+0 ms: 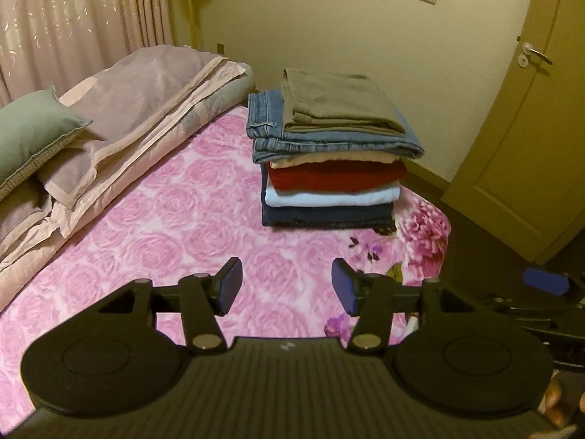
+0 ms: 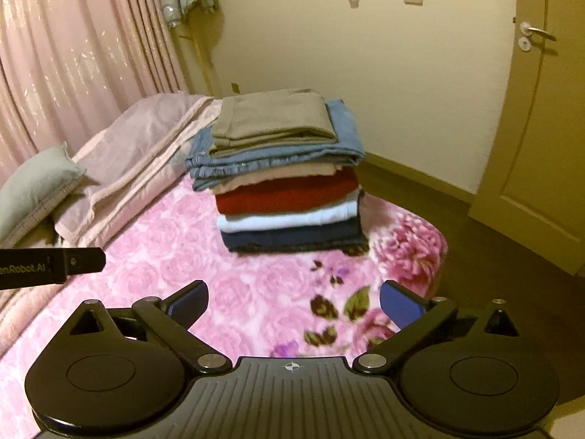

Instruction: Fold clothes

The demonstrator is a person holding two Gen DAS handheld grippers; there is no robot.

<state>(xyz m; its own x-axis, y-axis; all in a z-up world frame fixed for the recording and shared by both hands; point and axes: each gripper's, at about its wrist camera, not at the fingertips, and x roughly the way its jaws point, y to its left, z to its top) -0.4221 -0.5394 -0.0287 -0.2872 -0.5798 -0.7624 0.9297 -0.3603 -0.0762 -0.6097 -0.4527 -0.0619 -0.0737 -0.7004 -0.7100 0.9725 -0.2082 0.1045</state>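
The stack of folded clothes sits near the bed's far corner, close to the foot edge where the pink blanket drops toward the floor. Its long sides run across the bed. Wide bare blanket lies between it and both claws. The left claw and right claw gape empty, above the blanket.

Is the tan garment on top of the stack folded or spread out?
Folded. The tan garment lies as a compact rectangle with layered edges atop the stack, on the jeans. Neither gripper touches it.
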